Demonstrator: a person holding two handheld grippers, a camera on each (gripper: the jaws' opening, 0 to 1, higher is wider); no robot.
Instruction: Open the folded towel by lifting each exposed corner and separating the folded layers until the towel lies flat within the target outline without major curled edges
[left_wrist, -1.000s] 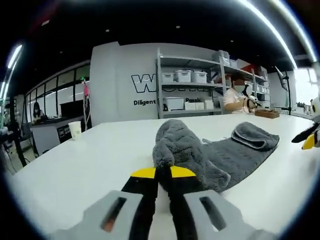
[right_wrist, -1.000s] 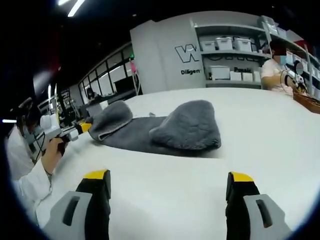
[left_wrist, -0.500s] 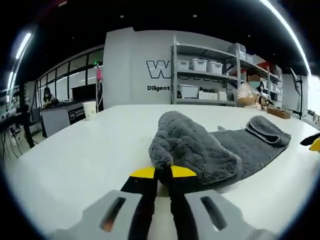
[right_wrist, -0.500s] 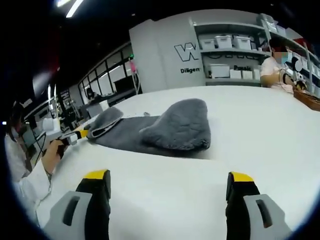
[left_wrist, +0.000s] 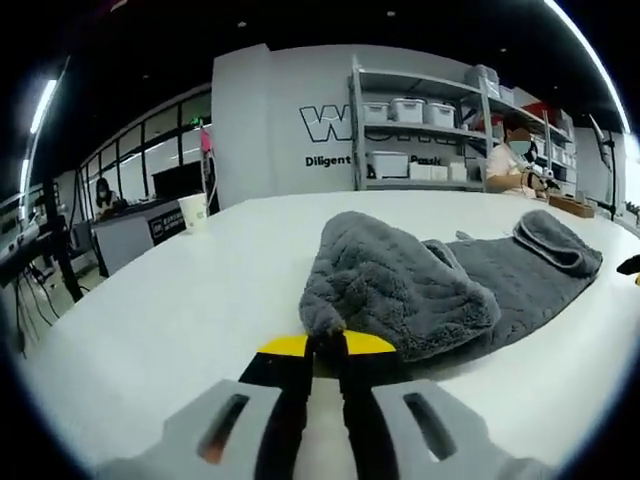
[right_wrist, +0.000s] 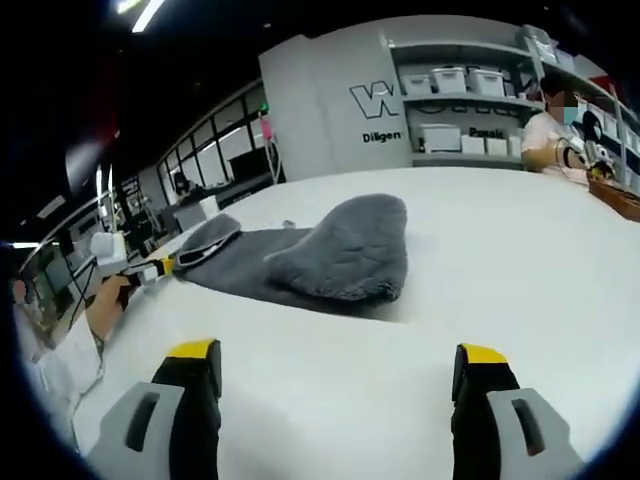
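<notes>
The towel (left_wrist: 420, 290) is thick, fuzzy grey cloth with a quilted weave; the table (left_wrist: 160, 320) is smooth, matt white; the shelf (left_wrist: 420, 130) looks metal.

Bright, even overhead strip lighting (left_wrist: 590, 60); soft glare on white table (right_wrist: 500, 260); heavy fisheye bending at edges; background soft.

An indoor lab or workshop with a dark ceiling and long strip lights (left_wrist: 45, 95). A broad white table (left_wrist: 180, 300) fills the foreground. Behind it, a grey wall carries large lettering (left_wrist: 325, 122), and metal shelving (left_wrist: 420, 130) holds white storage bins (left_wrist: 408, 110). A person (left_wrist: 512, 165) works at a far bench.
</notes>
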